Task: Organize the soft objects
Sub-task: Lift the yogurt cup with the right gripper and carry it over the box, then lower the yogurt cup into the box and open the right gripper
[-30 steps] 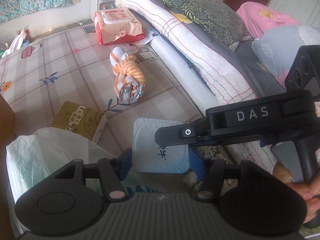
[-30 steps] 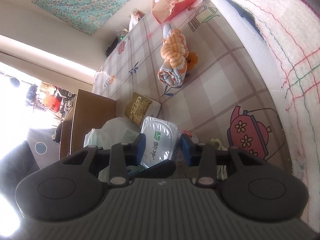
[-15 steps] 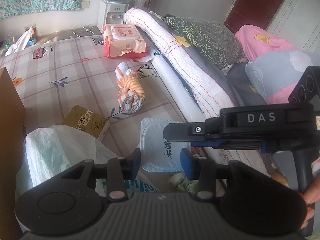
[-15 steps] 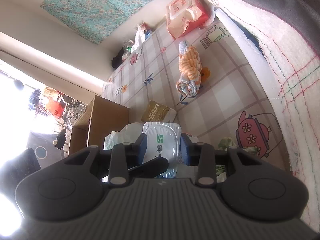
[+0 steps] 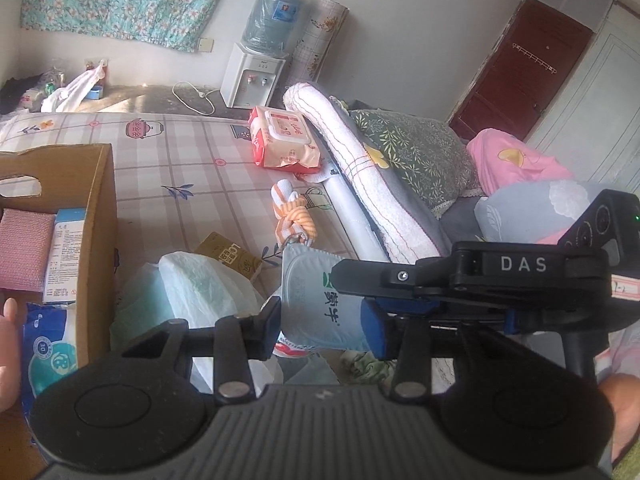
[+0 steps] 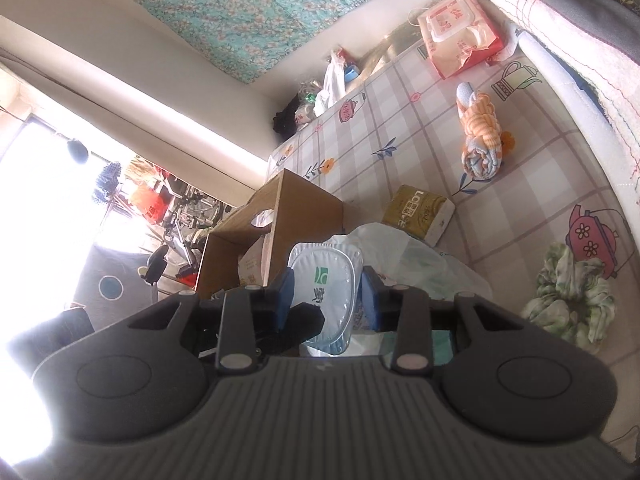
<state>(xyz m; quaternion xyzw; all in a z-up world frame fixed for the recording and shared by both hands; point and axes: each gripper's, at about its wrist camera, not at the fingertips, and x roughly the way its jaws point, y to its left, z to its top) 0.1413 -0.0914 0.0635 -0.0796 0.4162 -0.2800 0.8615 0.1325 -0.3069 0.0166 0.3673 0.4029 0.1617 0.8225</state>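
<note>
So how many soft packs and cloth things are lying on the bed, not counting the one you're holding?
Packs: 2, red wet-wipes pack and tan tissue pack
Rolled towel: 1
Green scrunchie: 1
Plastic bag: 1
Total: 5

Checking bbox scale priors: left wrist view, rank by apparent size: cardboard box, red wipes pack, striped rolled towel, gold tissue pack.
1. cardboard box, cropped by the frame edge
2. red wipes pack
3. striped rolled towel and gold tissue pack: too alike to rank, tissue pack partly hidden
</note>
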